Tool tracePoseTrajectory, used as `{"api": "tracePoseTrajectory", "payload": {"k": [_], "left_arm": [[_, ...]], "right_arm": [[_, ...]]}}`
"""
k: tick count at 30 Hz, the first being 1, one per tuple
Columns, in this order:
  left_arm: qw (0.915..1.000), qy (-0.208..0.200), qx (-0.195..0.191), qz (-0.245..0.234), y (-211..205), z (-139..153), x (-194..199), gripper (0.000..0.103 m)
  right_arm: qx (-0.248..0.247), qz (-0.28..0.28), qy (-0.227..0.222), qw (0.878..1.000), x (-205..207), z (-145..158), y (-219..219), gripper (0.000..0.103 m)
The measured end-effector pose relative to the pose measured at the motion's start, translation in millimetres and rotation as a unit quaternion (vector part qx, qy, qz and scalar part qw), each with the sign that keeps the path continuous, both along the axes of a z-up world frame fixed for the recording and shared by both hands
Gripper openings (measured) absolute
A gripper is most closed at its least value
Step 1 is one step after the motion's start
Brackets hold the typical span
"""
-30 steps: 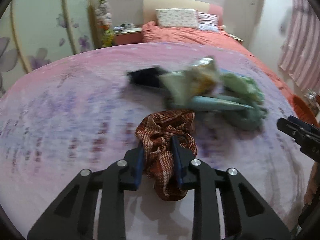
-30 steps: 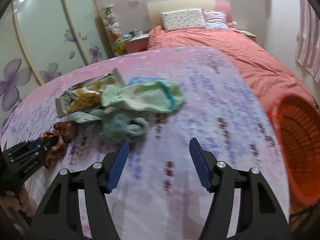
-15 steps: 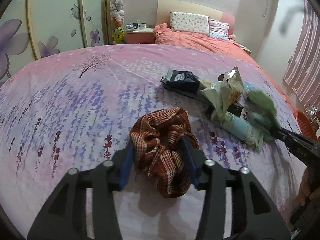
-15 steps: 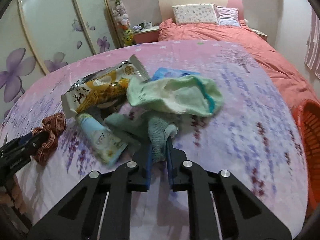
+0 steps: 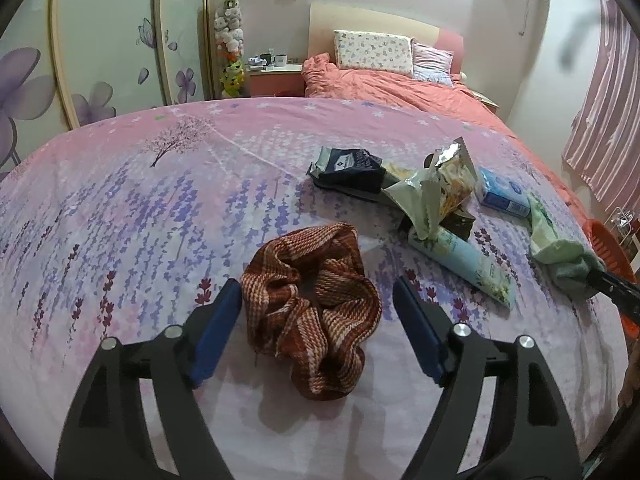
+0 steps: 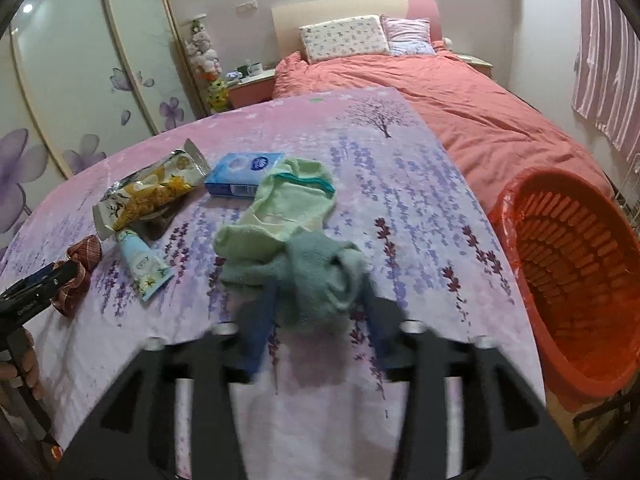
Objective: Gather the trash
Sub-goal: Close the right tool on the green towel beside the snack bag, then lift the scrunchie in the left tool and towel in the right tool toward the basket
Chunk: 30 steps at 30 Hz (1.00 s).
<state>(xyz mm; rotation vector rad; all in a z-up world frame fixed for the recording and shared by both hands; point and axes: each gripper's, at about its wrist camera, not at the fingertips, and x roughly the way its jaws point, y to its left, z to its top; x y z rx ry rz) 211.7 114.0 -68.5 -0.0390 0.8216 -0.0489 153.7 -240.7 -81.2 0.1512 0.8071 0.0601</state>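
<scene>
Orange basket [image 6: 576, 276] held nothing visible, right of snack bag [image 6: 148, 194]. Bag crumpled, torn open, on bed [image 5: 120, 208]. Left hand-held gripper [image 5: 316, 320] spread around scrunchie [image 5: 312, 308]; right hand-held gripper [image 6: 316, 324] blurred, apparently parted around teal sock [image 6: 324, 276].

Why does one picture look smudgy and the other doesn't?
In the right wrist view, the right gripper and the bluish-green sock between its blue fingers are smeared by motion blur; in the left wrist view, the left gripper and the brown checked fabric scrunchie look sharp.
</scene>
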Motion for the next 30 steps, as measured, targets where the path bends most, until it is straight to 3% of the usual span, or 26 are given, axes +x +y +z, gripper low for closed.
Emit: {"api": "tracePoseTrajectory", "payload": {"k": [9, 15, 20, 30], "left_arm": [[0.9997, 0.016, 0.019, 0.008, 0.5, -11.2, 16.7, 0.078], [0.9988, 0.046, 0.012, 0.016, 4.3, -20.6, 27.2, 0.069], [0.9981, 0.050, 0.032, 0.018, -0.9, -23.4, 29.5, 0.069], [0.9981, 0.051, 0.028, 0.020, 0.2, -25.8, 30.6, 0.072]], "right_arm": [[-0.021, -0.002, 0.027, 0.999, 21.4, -17.6, 14.7, 0.053], [-0.022, -0.007, 0.032, 0.999, 24.0, -18.2, 15.4, 0.051], [-0.027, -0.007, 0.033, 0.999, 23.5, -18.0, 16.8, 0.051], [-0.027, -0.006, 0.033, 0.999, 23.4, -18.3, 15.4, 0.052]]}}
